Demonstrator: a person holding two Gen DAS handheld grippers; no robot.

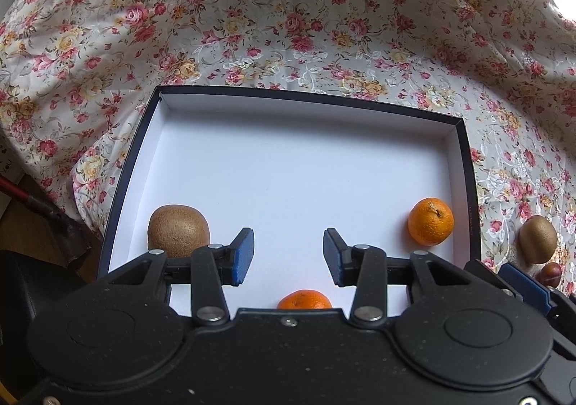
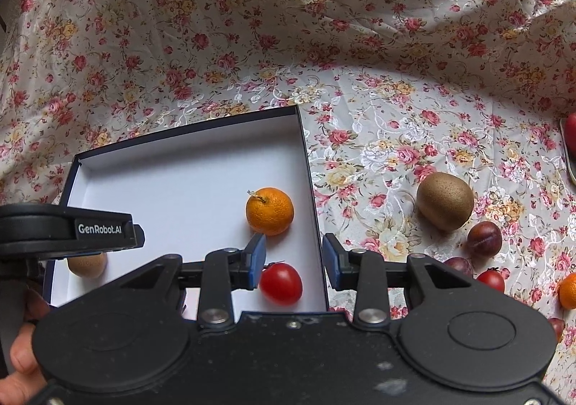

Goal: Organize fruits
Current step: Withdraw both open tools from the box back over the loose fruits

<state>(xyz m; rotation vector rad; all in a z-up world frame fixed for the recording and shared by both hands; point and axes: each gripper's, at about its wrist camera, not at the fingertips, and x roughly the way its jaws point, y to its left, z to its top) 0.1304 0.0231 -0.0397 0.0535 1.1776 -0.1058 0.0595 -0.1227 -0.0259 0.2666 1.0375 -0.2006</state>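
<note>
Right wrist view: glossy red tomato [image 2: 281, 284] lies in the box [image 2: 187, 167], beside right gripper [image 2: 293, 262]. Its jaws stand apart, gripping nothing.

white lettering "genrobot.ai" stands on the black side of the left tool [image 2: 72, 228], seen in the right wrist view. small pale print runs along the dark right wall of the box [image 1: 472, 214] in the left wrist view, too small to read.
</note>
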